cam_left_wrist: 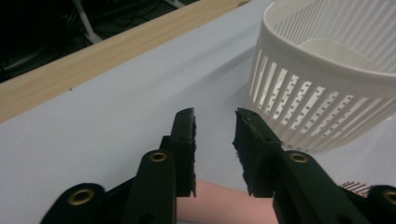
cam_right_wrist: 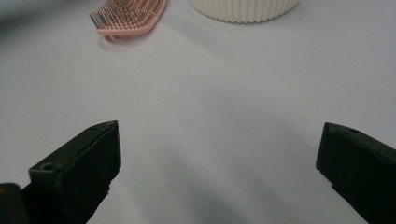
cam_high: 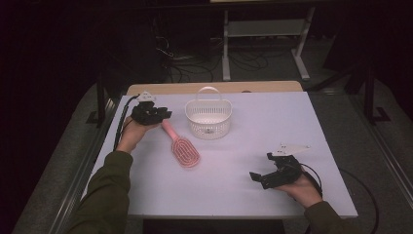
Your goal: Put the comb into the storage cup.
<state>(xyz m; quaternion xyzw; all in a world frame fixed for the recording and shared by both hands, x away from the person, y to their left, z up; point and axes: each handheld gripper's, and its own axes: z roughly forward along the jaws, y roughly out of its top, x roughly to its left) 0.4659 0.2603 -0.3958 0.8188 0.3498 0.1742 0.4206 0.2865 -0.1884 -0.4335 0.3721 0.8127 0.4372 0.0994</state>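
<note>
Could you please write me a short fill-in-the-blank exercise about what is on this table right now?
1. The hairbrush on the table is ____ in colour.
2. The white basket has slotted walls and a looped ____ on top.
3. The left gripper hangs over the brush's ____.
4. The right gripper has its jaws wide ____, with nothing between them.

Missing words: pink; handle; handle; open

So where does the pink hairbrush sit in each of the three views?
High view: pink hairbrush left of centre, lying diagonally, handle toward the left tool.
Left gripper view: its handle at the bottom edge, beneath the jaws.
Right gripper view: bristled head at top left.
Shared landmark: white basket.
</note>
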